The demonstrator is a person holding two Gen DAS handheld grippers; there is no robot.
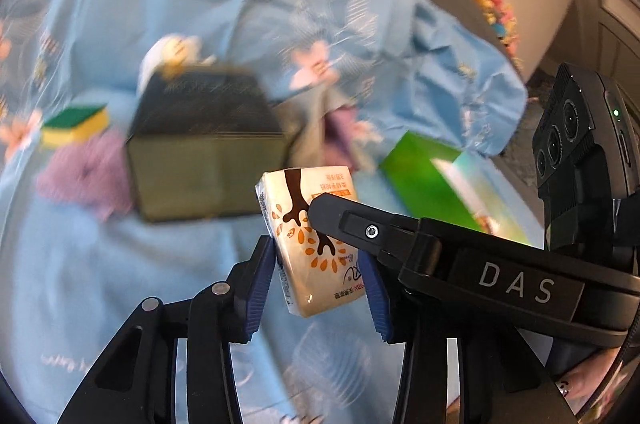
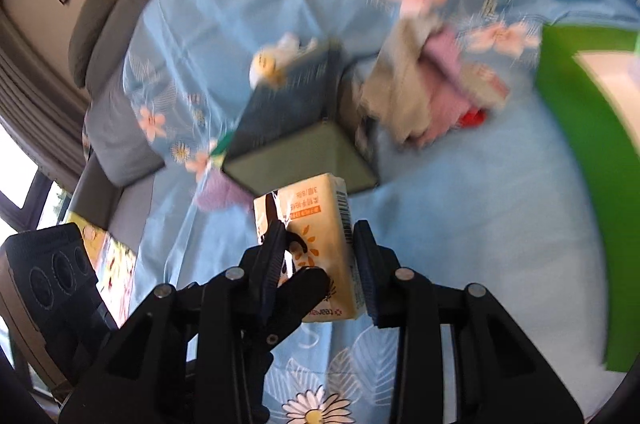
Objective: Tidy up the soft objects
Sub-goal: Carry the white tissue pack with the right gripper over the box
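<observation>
tissue pack (image 1: 316, 240): small wrapped pocket pack, cream with a brown tree print; likely very light, soft and squashable, film wrapper probably slick, so prone to twisting or sliding out under a loose pinch

best hold: across the two narrow long sides, near the middle of the pack, with gentle pressure only; harder squeezing likely to dent rather than damage it

left tool (image 1: 320, 284): partly closed, blue pads pressed on both long edges of the pack at lower centre of the left wrist view; pack tilted, its top leaning toward the upper left of the frame

right tool (image 2: 320, 272): also partly closed on the same pack (image 2: 320, 244), at lower centre of the right wrist view; one finger of the left tool crossing in front at lower left of the pack

pack position: held clear above the blue floral sheet (image 1: 120, 284), in both tools at once, not resting on anything

dark box (image 1: 204, 144): just beyond the pack toward frame centre, apparently the likely container, though blurred

other soft things: purple cloth (image 1: 84, 176) and yellow-green sponge (image 1: 76, 124) at left, green box (image 1: 428, 180) at right, all apart from the pack

risk: two holds on one light pack, so opposing pulls could skew or tear the wrapper
</observation>
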